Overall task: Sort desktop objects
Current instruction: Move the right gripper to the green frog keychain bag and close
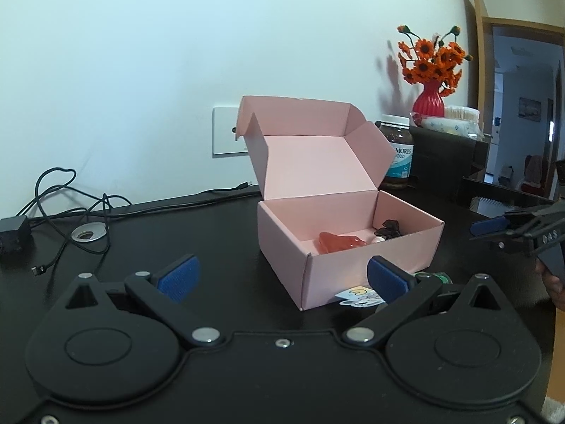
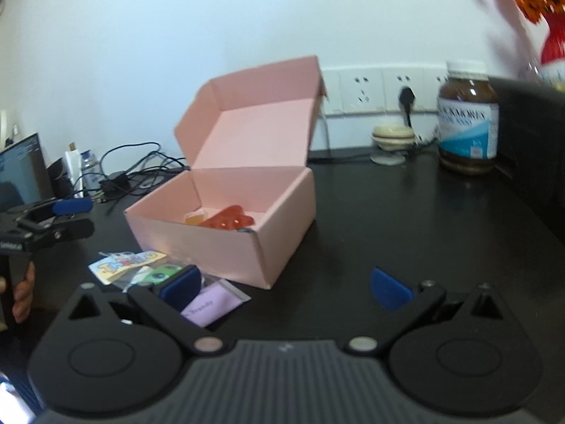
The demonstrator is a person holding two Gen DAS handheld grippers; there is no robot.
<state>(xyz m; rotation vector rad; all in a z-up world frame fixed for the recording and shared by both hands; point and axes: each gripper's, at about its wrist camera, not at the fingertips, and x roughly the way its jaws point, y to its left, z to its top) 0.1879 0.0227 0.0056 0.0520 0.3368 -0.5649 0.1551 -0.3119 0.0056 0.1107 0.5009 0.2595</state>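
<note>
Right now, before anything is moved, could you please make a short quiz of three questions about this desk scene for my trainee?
1. True or false: the lid of the pink box is shut.
2. Multiple choice: where do the small packets lie? A) inside the box B) on the black desk beside the box C) on top of the brown bottle
3. Fill in: the left gripper and right gripper each have fingers that are ____.

Key: 1 false; 2 B; 3 open, holding nothing.
</note>
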